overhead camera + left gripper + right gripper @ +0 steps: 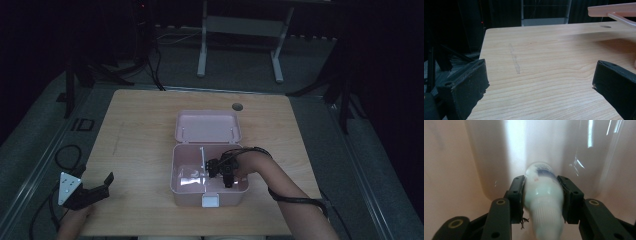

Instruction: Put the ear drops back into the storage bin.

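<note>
A pink plastic box (187,196) stands open at the table's middle, its lid (207,126) tilted back behind it. My right gripper (223,175) reaches down into the box's right compartment. In the right gripper view the jaws are closed on a small white bottle (544,195) with dark print and a ribbed cap, held against the pink inner wall (454,170). My left gripper (97,192) rests at the table's near left corner, open and empty; in its own view (539,82) the jaws stand wide apart over bare wood.
The wooden table (140,145) has a round cable hole (237,106) behind the lid. A divider (202,162) splits the box. Black cables (67,155) lie on the floor at left. A grey desk frame (240,30) stands farther back.
</note>
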Available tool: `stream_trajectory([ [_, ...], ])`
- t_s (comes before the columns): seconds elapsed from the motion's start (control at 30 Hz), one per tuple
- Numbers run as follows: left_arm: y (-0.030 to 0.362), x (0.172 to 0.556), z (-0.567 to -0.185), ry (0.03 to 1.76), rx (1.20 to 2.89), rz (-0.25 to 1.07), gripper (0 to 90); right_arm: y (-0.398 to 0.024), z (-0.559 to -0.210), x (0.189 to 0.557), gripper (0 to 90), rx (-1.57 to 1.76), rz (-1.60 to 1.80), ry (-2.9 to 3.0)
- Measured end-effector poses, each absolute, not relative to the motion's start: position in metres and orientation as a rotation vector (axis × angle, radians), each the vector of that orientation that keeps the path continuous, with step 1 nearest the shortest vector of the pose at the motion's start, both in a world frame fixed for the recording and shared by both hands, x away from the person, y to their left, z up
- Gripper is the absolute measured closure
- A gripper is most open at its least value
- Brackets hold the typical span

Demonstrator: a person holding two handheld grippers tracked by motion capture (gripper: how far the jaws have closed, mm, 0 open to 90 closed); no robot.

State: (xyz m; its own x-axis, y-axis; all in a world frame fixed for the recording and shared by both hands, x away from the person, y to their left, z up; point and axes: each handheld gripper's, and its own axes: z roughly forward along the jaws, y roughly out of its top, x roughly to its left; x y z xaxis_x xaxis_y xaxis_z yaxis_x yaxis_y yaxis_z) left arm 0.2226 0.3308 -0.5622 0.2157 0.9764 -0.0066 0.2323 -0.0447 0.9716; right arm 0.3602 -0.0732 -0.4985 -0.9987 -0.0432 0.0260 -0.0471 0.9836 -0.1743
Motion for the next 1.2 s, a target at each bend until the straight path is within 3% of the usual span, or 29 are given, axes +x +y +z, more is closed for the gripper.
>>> stream_trajectory([
  [0.3, 0.331, 0.223, -0.562, 1.204, 1.489, 0.937, 0.4, -0.075, -0.49, 0.36, 55.0, 0.06, 0.236, -3.092],
  [0.7, 0.331, 0.223, -0.562, 1.204, 1.489, 0.937, 0.3, -0.078, -0.455, 0.359, 49.5, 0.042, 0.182, -3.143],
  [1.2, 0.331, 0.223, -0.562, 1.205, 1.49, 0.938, 0.3, -0.089, -0.411, 0.348, 26.7, 0.052, 0.008, -3.155],
])
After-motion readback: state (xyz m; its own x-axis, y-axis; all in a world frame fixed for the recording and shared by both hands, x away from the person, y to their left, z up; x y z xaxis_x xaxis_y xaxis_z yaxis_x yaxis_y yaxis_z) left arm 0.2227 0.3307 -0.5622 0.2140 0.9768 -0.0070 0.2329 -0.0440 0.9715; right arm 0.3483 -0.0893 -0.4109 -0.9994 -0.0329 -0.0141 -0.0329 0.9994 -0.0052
